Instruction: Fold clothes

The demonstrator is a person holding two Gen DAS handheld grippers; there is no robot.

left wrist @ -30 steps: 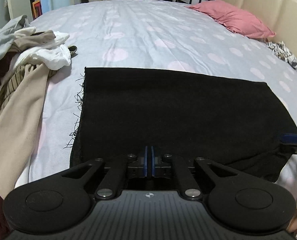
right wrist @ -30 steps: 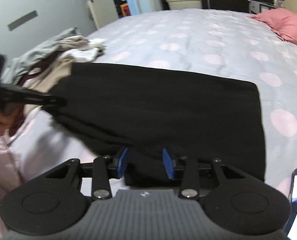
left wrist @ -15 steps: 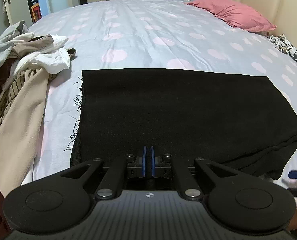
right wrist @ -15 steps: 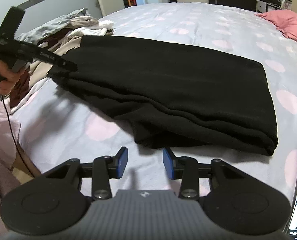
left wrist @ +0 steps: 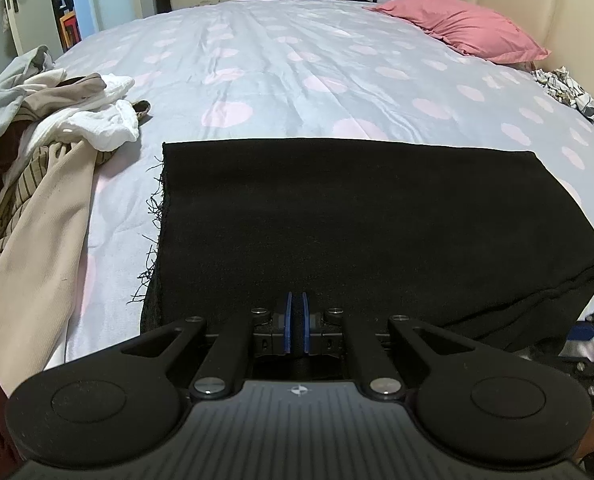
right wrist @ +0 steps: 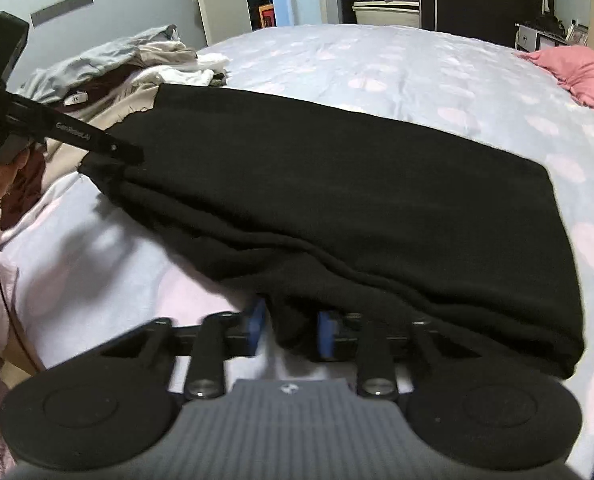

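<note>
- Lying folded on the spotted bedsheet, the black cloth ran its long axis from 9 to 3 o'clock in the left wrist view, fringe at 9; the left gripper had its jaws together, pinching the cloth's near edge.
- Right wrist view: the right gripper had jaws apart around the cloth's near fold; "GenRobot.AI" was faintly legible on the left gripper's arm at 9 o'clock.

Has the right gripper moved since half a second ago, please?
Yes. The right gripper has come forward to the black cloth's near edge, which now lies between its open fingers instead of beyond them.
</note>
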